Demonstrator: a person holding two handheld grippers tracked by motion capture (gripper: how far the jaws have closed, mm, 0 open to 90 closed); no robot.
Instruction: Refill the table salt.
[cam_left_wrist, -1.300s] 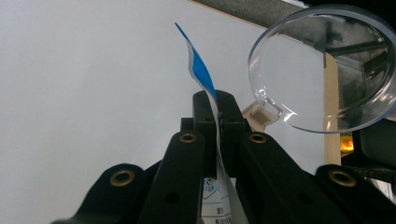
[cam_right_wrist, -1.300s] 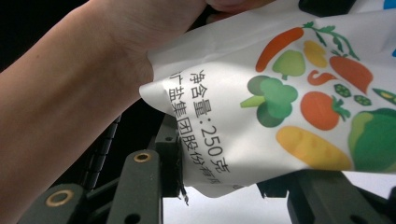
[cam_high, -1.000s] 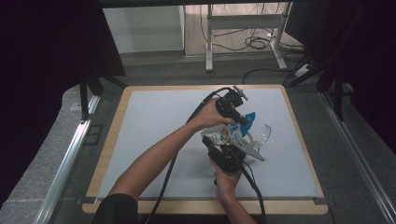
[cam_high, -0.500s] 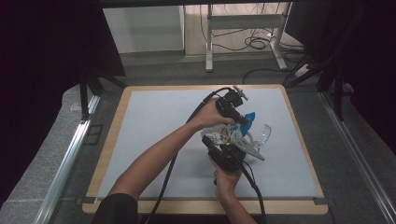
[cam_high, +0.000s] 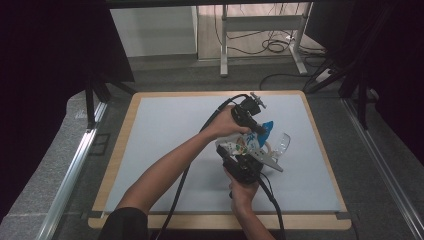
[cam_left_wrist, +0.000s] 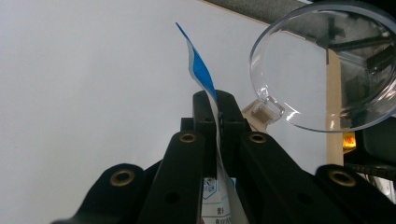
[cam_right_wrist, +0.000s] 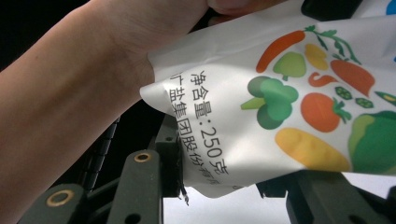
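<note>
High view: I see both grippers meeting right of the mat's (cam_high: 165, 140) middle, on a wooden-edged table (cam_high: 116, 165), with a bag (cam_high: 239, 147) between them.
Left gripper: I have the left gripper (cam_high: 260, 131) farther from me, its arm reaching in diagonally from the lower left; it points toward the right.
Left grip: in the left gripper view my left gripper's (cam_left_wrist: 218, 103) jaws are pressed together on the thin edge of the bag (cam_left_wrist: 201, 70), which rises from between the tips as a blue and white strip curling to the left.
Right gripper: I hold the right gripper (cam_high: 246, 161) nearer to me, just below the bag in the high view, with its grey plate (cam_high: 267, 160) sticking out to the right.
Right grip: in the right gripper view its jaws stand partly apart, one on either side of the bag's (cam_right_wrist: 280, 102) lower edge; I cannot tell whether the pads press on it.
Bag: white, printed with vegetables and black characters; it is off the mat, hanging between the two grippers, and my left forearm (cam_right_wrist: 79, 88) lies close behind it.
Lid: a clear round lid (cam_left_wrist: 327, 65) with a small tab sits just right of the left gripper's tips; in the high view the lid (cam_high: 281, 145) lies to the right of both grippers.
Cables: a black cable (cam_high: 180, 190) trails back from each gripper toward me.
</note>
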